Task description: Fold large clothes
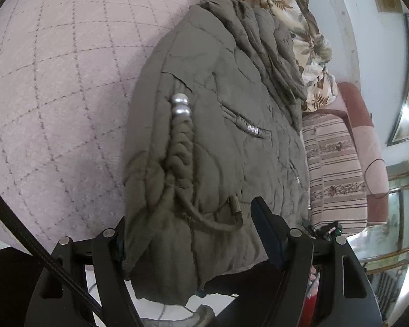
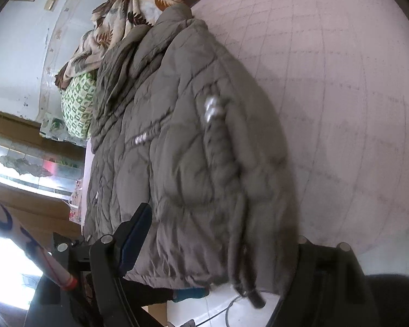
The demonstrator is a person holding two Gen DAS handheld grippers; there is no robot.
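Note:
An olive-grey quilted jacket (image 1: 218,141) lies folded lengthwise on a pink quilted bed cover (image 1: 62,87); it also shows in the right wrist view (image 2: 193,163). A braided drawstring with silver beads (image 1: 180,106) lies on top. My left gripper (image 1: 193,234) is wide open, its fingers on either side of the jacket's near hem, which bulges between them. My right gripper (image 2: 220,234) is also wide open over the hem; its right finger is hidden behind the cloth. A cord with a toggle (image 2: 255,298) hangs off the hem.
Floral cloth (image 1: 305,41) and a green-patterned pillow (image 2: 79,103) are piled at the far end of the bed. A striped pink sofa (image 1: 338,163) stands beside the bed. The bed cover (image 2: 340,95) stretches wide on the other side. Floor and cables lie below the hem.

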